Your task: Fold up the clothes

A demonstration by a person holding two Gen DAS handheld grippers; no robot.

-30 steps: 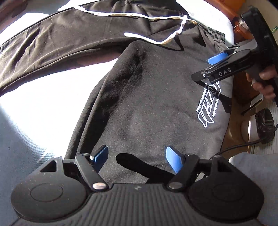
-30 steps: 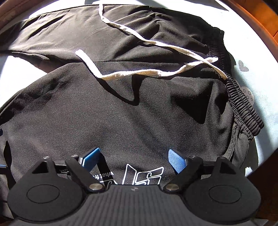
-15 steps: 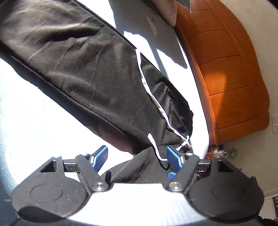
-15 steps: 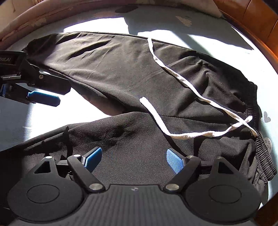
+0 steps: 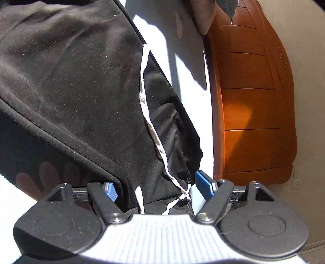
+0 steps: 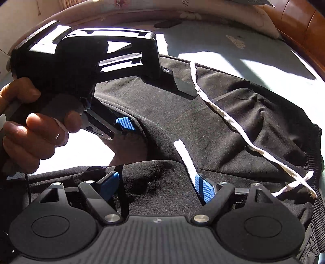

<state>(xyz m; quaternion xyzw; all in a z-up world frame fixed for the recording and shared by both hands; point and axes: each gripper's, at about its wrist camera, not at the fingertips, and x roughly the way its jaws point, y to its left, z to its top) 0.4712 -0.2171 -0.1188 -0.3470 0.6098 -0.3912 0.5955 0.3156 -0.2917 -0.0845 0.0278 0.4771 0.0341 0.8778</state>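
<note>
Black trousers (image 5: 71,81) lie spread on a pale sheet (image 5: 189,67), with a white drawstring (image 5: 150,126) trailing over the waist. My left gripper (image 5: 157,187) is open, low over the trouser leg's hem-like edge, the fabric lying between its fingers. In the right wrist view a hand (image 6: 30,130) holds that left gripper, whose blue pad (image 6: 124,123) touches the fold of the trousers (image 6: 233,126). My right gripper (image 6: 157,185) is open just above the near black layer, one end of the drawstring (image 6: 186,158) running by its right finger. The elastic waistband (image 6: 316,162) bunches at the right.
An orange-brown wooden headboard (image 5: 254,101) stands along the bed's right side, with a wall socket (image 5: 296,180) beyond it. A pillow (image 6: 254,12) lies at the far end of the bed. A small dark object (image 6: 166,24) rests on the sheet behind the trousers.
My left gripper has swung off the printed near leg to the far leg and dropped close to its edge. My right gripper has drawn back and lifted. Both stayed open.
</note>
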